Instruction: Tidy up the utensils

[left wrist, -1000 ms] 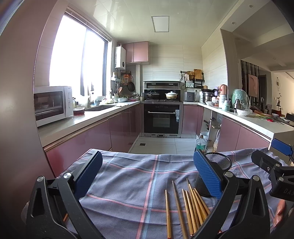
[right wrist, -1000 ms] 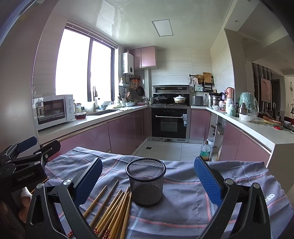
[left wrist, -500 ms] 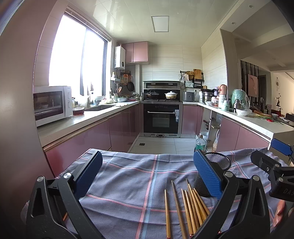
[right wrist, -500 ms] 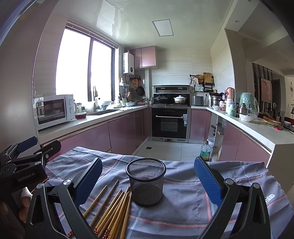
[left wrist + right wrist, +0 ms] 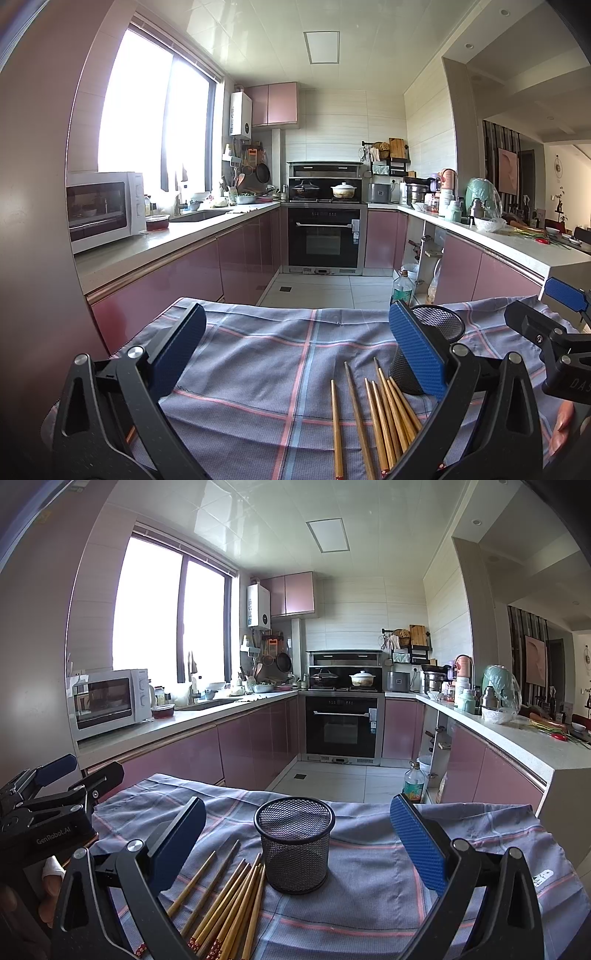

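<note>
The wooden chopsticks (image 5: 225,904) lay loose in a fanned bundle on the checked cloth (image 5: 369,886) covering the tabletop, their tips reaching just beside the left of the black mesh holder (image 5: 294,849). The holder stood upright on the cloth, and nothing could be seen inside it. The right gripper (image 5: 295,845) hung above the cloth with its jaws spread wide, the holder framed between them, gripping nothing. The left gripper (image 5: 295,354) was likewise wide open and empty over bare cloth, the chopsticks (image 5: 373,417) lying near its right jaw, the holder (image 5: 428,354) partly hidden behind that jaw.
</note>
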